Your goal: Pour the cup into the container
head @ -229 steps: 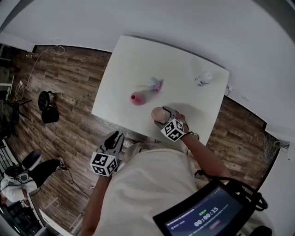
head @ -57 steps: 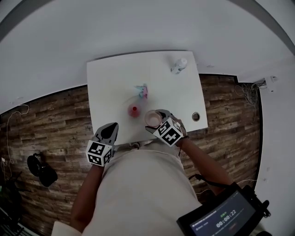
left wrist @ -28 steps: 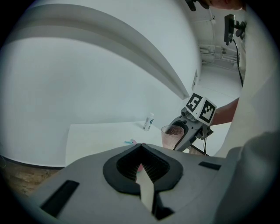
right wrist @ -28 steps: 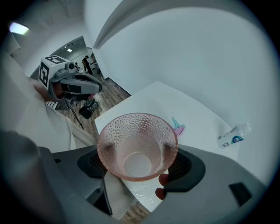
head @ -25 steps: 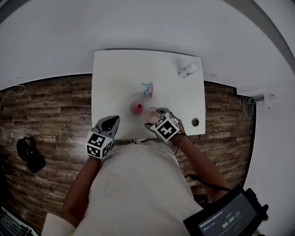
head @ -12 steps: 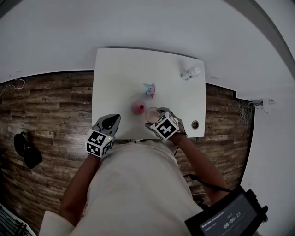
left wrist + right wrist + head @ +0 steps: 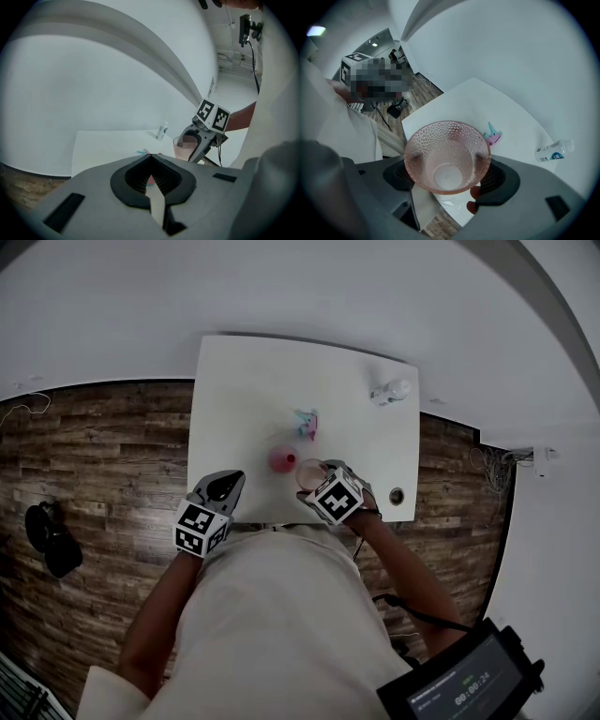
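Left gripper [image 7: 225, 486], right gripper [image 7: 317, 476] — two; one cup [image 7: 447, 150], one container [image 7: 282, 460], one bottle [image 7: 391, 390] (small), one table [image 7: 244, 381].

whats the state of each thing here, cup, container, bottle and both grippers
cup: gripped by its sides, looks empty
right gripper: shut on cup
left gripper: shut, holds nothing
container: stands on table, fill cannot be told
bottle: lies on its side, capped

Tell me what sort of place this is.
Probably an indoor test room or lab: a white table on a wood-plank floor, a plain white wall, and a timer screen near the person.
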Action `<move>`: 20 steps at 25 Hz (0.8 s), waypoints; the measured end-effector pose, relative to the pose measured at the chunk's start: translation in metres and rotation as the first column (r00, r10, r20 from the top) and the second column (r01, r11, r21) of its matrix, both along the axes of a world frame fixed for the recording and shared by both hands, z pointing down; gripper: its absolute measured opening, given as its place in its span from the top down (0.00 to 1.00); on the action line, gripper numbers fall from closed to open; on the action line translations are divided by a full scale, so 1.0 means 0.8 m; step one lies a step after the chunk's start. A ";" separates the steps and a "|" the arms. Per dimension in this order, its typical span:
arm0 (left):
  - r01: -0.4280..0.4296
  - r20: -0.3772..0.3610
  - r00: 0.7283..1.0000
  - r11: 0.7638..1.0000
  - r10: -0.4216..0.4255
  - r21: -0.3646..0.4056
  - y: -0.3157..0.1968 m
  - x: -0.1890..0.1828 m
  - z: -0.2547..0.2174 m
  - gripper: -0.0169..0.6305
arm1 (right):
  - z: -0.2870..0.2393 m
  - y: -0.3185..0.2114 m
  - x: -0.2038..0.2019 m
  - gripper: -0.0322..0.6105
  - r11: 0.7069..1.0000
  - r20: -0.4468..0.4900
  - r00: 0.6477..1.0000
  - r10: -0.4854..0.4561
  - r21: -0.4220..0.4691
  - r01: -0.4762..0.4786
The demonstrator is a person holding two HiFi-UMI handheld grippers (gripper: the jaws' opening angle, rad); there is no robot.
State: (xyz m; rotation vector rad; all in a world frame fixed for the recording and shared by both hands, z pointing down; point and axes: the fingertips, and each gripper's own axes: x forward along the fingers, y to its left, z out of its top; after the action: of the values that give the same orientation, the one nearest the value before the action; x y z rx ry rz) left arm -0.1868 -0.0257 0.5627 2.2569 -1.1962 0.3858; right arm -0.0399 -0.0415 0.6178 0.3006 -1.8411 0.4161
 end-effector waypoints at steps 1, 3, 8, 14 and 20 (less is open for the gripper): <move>0.000 0.000 1.000 1.000 0.000 0.000 0.000 0.000 0.000 0.96 | 0.000 0.000 -0.001 0.36 1.000 -0.001 1.000 -0.001 -0.001 0.001; 0.000 0.001 1.000 1.000 0.000 0.000 0.000 0.000 0.000 0.96 | 0.000 -0.001 -0.002 0.36 1.000 -0.002 1.000 -0.004 -0.004 0.004; 0.000 0.002 1.000 1.000 0.000 -0.001 -0.001 0.000 0.001 0.96 | 0.001 -0.004 -0.002 0.36 1.000 -0.010 1.000 -0.005 -0.009 0.005; 0.003 0.001 1.000 1.000 -0.003 -0.001 0.001 -0.003 0.003 0.96 | 0.004 -0.004 -0.002 0.36 1.000 -0.019 1.000 -0.009 -0.015 0.009; 0.006 -0.001 1.000 1.000 -0.006 -0.003 0.002 -0.004 0.005 0.96 | 0.010 -0.009 -0.002 0.36 1.000 -0.021 1.000 -0.004 -0.014 0.003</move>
State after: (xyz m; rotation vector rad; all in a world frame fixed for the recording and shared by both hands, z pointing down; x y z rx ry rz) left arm -0.1898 -0.0238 0.5668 2.2505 -1.2005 0.3841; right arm -0.0413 -0.0487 0.6257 0.2915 -1.8175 0.4216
